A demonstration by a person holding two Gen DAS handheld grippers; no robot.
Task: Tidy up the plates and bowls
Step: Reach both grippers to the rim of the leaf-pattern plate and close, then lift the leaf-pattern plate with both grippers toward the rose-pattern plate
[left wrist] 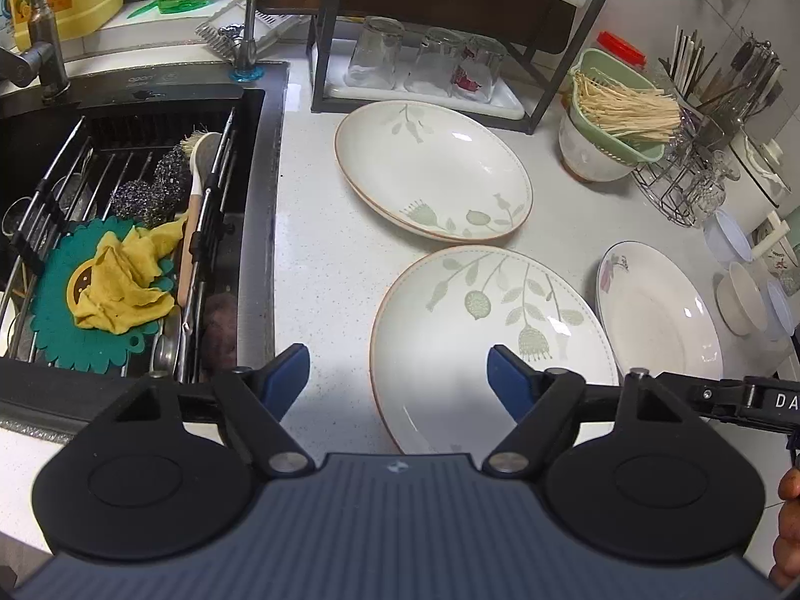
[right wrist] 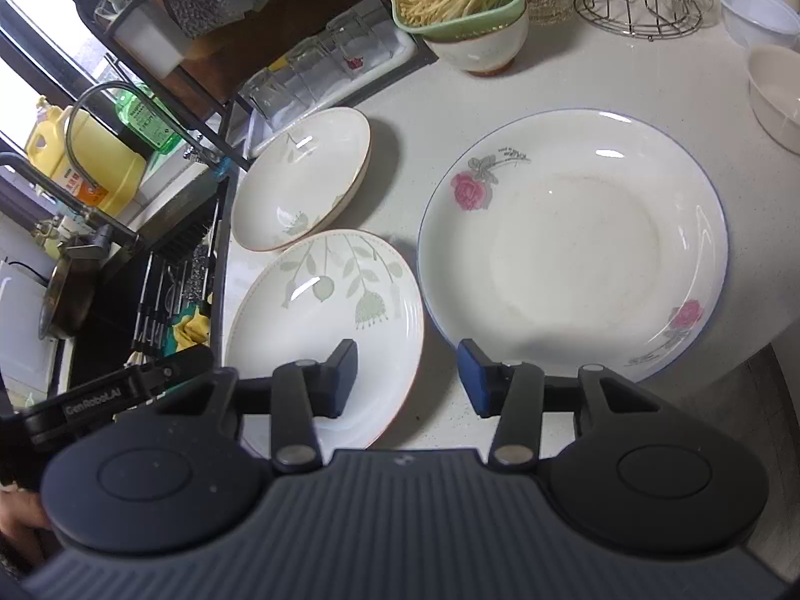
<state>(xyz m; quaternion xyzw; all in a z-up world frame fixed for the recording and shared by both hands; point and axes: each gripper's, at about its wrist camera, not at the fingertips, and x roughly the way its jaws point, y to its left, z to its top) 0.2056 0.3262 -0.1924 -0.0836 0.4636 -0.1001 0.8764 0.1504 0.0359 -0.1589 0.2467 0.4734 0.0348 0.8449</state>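
From the left wrist, we see our left gripper hanging over the counter with its blue pads spread wide and nothing between them. One pad sits above bare counter, the other above the near edge of the leaf-patterned plate. Beyond it lies a stack of two leaf-patterned deep plates, and to the right the rose plate, with small bowls past it. The sink with its rack and yellow cloth lies to the left.

From the right wrist, our right gripper has its pads partly apart, also pinching nothing. They straddle the gap between the leaf-patterned plate and the rose plate, one pad over each rim. A white bowl and a translucent bowl sit at the far right.

We judge this the approach: both tools lowering toward plates, nothing gripped. Next, each gripper must commit to one rim, slide a pad beneath its lip, then close firmly enough that the glazed plate doesn't slip.
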